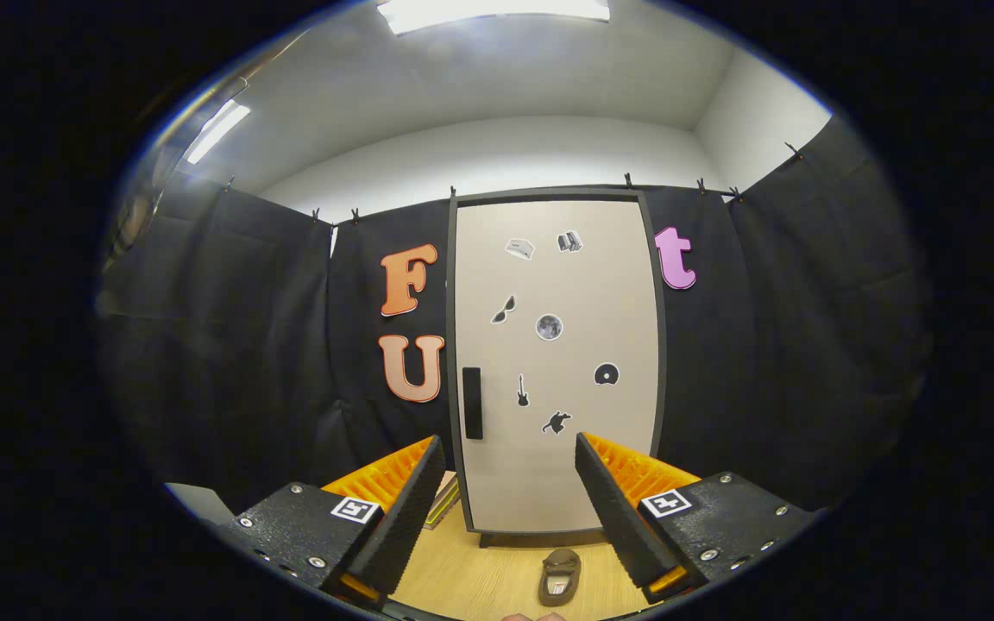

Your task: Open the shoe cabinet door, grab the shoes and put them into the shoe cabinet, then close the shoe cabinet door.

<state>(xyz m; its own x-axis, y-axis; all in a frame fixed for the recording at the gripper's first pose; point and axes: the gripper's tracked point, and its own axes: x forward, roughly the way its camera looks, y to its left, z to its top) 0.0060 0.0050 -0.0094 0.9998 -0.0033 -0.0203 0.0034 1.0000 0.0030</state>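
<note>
While the cabinet door (pixel 557 362) is seen closed in the gripper view, the opening step is judged not yet begun. The gripper (pixel 510 492) is held wide open with nothing between its fingers, well short of the door. Next, the dark handle (pixel 472 403) at the door's left edge would need to be reached and pulled. Counted: one door, one handle, one shoe (pixel 559 576) on the floor between the fingers, seven small stickers on the door.
</note>
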